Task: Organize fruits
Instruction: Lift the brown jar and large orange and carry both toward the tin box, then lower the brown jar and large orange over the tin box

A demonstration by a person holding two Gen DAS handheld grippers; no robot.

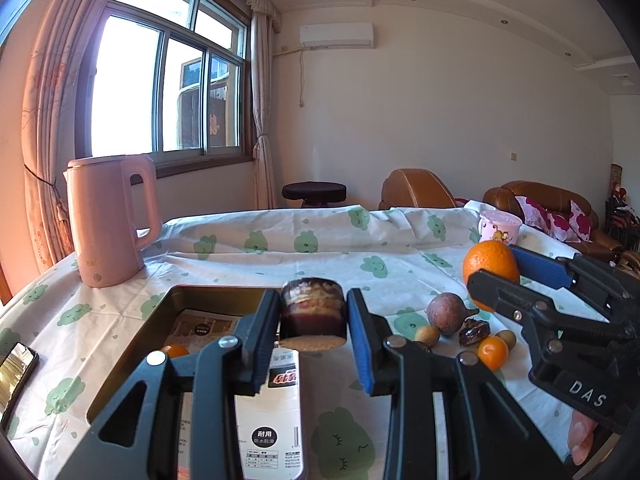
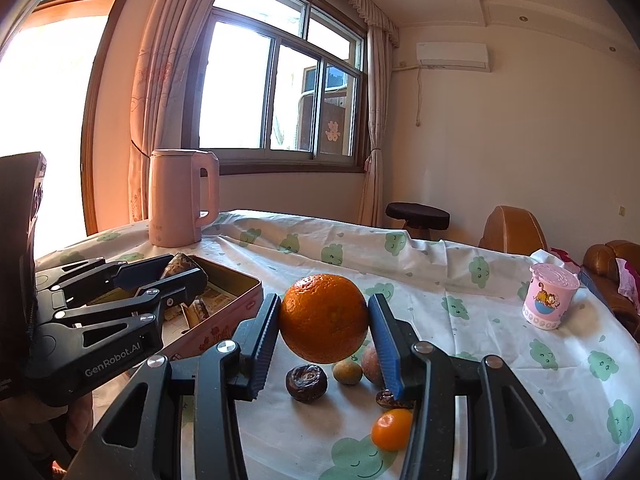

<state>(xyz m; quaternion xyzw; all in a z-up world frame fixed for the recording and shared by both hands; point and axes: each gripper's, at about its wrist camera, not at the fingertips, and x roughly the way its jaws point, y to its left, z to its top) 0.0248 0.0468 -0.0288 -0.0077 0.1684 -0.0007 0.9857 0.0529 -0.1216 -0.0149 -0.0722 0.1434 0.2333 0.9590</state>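
Observation:
My left gripper is shut on a dark brown cut fruit piece and holds it above the open metal tin. A small orange fruit lies inside the tin. My right gripper is shut on a large orange, lifted above the tablecloth; it also shows in the left wrist view. Below it lie a dark wrinkled fruit, a small yellowish fruit, a purple-brown round fruit, a date and a small tangerine.
A pink kettle stands at the table's far left corner. A pink printed cup stands at the far right. A phone lies at the left edge. A stool and brown sofas stand behind the table.

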